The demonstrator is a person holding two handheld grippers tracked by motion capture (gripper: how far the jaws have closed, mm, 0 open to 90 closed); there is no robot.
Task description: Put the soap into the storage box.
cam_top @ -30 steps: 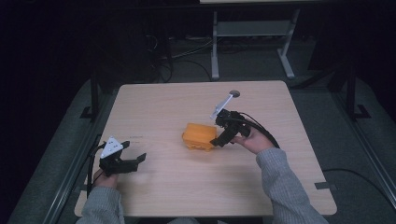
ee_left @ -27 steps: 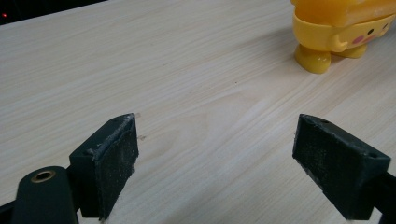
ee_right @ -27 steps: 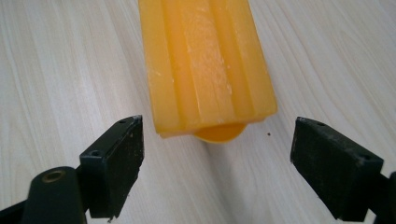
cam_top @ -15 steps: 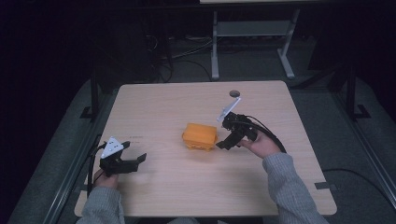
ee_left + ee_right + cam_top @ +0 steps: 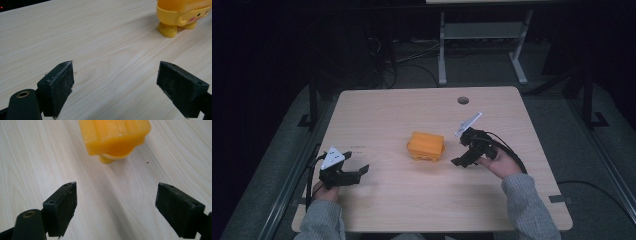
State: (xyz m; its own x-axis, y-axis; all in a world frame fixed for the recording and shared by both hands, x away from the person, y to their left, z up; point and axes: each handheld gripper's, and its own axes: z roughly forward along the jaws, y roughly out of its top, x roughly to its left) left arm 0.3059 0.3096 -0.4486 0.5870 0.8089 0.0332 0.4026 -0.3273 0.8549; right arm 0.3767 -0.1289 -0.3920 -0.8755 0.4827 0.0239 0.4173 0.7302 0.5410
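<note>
— Two grippers, state?
— Left gripper at the table's seven o'clock: fingers wide, empty. Right gripper likewise.
— The yellow toy?
— Centre table, standing free, at twelve o'clock of the right fingers; long axis crosswise. Right hand nearer.

In the left gripper view, the yellow plastic toy with short round feet and a pink cheek spot is cut by the top and right edges, so its upper part is not visible. In the right gripper view the top edge cuts the same toy, and its face side is turned away. In the high view the toy is too small to tell any details, and the round dark hole in the light wooden table is too small to tell its depth.
</note>
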